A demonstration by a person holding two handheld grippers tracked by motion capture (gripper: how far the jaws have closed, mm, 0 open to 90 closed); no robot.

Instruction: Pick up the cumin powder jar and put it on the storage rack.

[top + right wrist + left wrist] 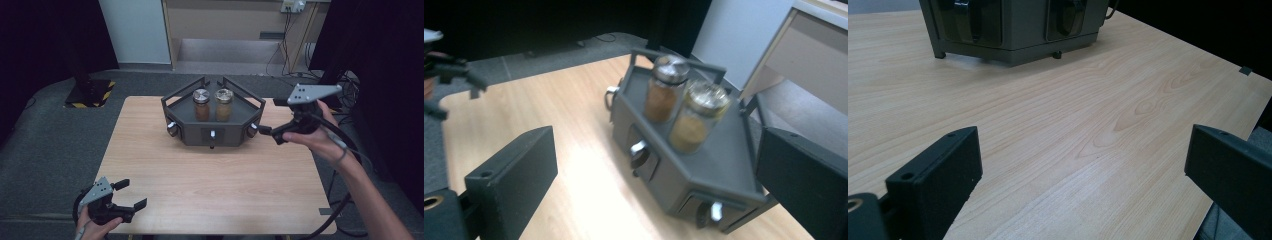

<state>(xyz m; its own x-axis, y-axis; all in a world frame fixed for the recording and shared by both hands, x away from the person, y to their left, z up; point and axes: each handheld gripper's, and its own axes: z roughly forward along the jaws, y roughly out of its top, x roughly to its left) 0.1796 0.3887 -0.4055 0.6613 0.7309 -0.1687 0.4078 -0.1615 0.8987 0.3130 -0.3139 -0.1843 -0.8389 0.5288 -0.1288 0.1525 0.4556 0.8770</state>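
At the near left corner of the table (150, 165), your left tongs (131, 195) are hovering wide open and holding nothing; in the left gripper view only bare wood is lying between the two black pads. Moving right, the dark six-sided rack (212, 131) is sitting at the table's far middle, with two glass spice jars standing upright on its top tray, just beside each other: the left jar (201, 105) with a plain metal cap, the right jar (223, 104) with a perforated shaker lid. Farther right, your right tongs (267, 133) are reaching in beside the rack's right front corner, close to its knob (252, 130), spread wide and gripping nothing.

Those jars are probably light but rigid and slick, and glass will not forgive a drop, so you should be closing on the jar body below the cap, not on the smooth lid. The small knobs are looking stiff and slippery; pinch them squarely.

You are working half blind here: the right gripper view is blurred, whether the front panels are drawers is hard to tell, and the rack's far side is hidden.
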